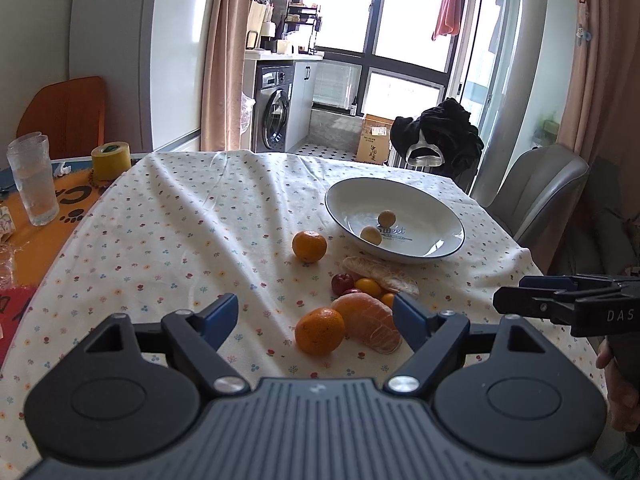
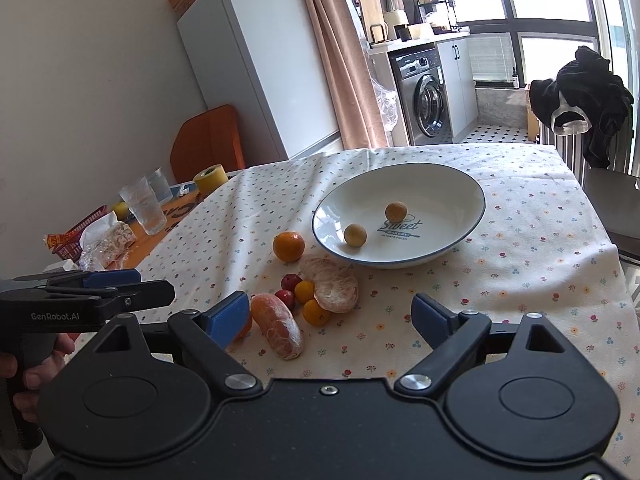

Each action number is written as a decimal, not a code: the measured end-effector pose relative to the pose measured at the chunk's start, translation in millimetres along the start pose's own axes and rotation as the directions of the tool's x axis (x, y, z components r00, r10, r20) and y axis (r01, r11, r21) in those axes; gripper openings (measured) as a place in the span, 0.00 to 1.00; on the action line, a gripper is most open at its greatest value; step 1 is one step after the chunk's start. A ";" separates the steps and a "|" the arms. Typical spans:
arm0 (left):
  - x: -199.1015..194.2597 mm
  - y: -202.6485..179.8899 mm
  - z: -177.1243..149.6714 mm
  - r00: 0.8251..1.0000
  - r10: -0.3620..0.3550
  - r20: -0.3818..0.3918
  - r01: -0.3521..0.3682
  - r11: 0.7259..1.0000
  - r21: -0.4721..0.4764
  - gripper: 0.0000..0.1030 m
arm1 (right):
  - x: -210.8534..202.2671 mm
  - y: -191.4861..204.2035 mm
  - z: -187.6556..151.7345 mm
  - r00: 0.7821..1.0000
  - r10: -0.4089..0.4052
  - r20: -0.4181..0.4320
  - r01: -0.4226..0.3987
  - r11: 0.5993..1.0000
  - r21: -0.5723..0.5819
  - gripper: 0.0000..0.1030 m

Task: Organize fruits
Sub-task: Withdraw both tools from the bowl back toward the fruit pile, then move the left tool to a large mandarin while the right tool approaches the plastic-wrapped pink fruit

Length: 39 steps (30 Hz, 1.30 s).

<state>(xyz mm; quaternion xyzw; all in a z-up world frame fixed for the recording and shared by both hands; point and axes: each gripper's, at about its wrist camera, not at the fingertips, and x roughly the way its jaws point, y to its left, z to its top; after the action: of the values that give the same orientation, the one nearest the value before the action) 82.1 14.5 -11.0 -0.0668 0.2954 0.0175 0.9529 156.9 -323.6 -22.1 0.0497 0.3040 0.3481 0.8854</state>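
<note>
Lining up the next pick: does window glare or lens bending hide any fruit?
Left wrist view: windows blown out white, table edges bowed, but the pile's whole orange is sharp.
Right wrist view: even light, plate crisp with a faint sheen; a blue finger of the right claw covers one orange.

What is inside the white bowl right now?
The white bowl holds two small tan round fruits, lying apart beside the printed "Sweet" lettering. Its floor is otherwise bare. The near rim hides a thin strip of the floor in the left wrist view.
</note>
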 end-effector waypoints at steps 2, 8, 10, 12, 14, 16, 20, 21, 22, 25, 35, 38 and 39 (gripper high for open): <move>-0.3 3.5 -2.5 1.000 -0.002 -0.005 0.002 1.000 -0.006 0.80 | -1.2 2.2 -3.9 1.000 0.016 -0.006 -0.016 1.000 -0.003 0.85; -2.8 13.3 -9.5 1.000 -0.001 -0.012 0.001 1.000 -0.017 0.80 | -0.8 9.4 -9.8 0.997 0.072 -0.021 -0.072 0.997 -0.011 0.85; -3.1 15.7 -10.1 1.000 -0.002 -0.011 0.002 1.000 -0.023 0.80 | 0.8 11.2 -9.3 0.996 0.088 -0.029 -0.088 0.996 -0.013 0.85; -3.0 16.8 -11.2 1.000 -0.002 -0.009 0.002 1.000 -0.025 0.80 | 2.0 12.8 -9.1 0.995 0.098 -0.034 -0.098 0.995 -0.019 0.84; -1.1 18.0 -13.2 1.000 -0.010 -0.011 0.009 1.000 -0.025 0.79 | 3.8 13.3 -8.8 0.994 0.103 -0.039 -0.104 0.994 -0.019 0.84; 3.3 19.4 -15.7 1.000 -0.018 -0.019 0.017 0.999 -0.033 0.78 | 6.6 14.2 -9.0 0.993 0.110 -0.045 -0.111 0.994 -0.021 0.84; 13.9 19.8 -20.4 0.999 -0.027 -0.034 0.026 0.999 -0.034 0.77 | 14.8 14.9 -12.4 0.990 0.122 -0.066 -0.124 0.992 -0.023 0.83; 16.6 19.8 -21.7 0.999 -0.031 -0.038 0.030 0.999 -0.036 0.76 | 17.3 14.1 -13.2 0.990 0.124 -0.072 -0.126 0.992 -0.021 0.81; 18.7 19.7 -22.4 0.999 -0.034 -0.040 0.033 0.999 -0.038 0.76 | 19.4 13.1 -13.9 0.989 0.127 -0.076 -0.129 0.991 -0.018 0.80; 26.1 19.2 -24.0 0.998 -0.044 -0.043 0.042 0.998 -0.045 0.72 | 28.4 9.2 -18.2 0.986 0.134 -0.101 -0.135 0.991 -0.006 0.74; 51.9 13.9 -22.8 0.994 -0.081 -0.071 0.077 0.996 -0.049 0.56 | 54.9 1.6 -22.9 0.972 0.178 -0.154 -0.176 0.984 0.024 0.58; 58.3 12.3 -20.5 0.994 -0.079 -0.077 0.076 0.996 -0.043 0.56 | 61.5 0.1 -21.4 0.967 0.201 -0.158 -0.198 0.980 0.037 0.58; 60.9 11.9 -20.1 0.994 -0.080 -0.079 0.077 0.996 -0.043 0.55 | 63.2 0.1 -21.3 0.965 0.208 -0.159 -0.204 0.978 0.038 0.58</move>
<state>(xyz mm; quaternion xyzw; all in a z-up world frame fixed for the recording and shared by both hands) 120.1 23.2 -63.2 -0.0981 0.3303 -0.0167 0.9386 180.8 -285.3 -71.2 0.0619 0.3721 0.4380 0.8160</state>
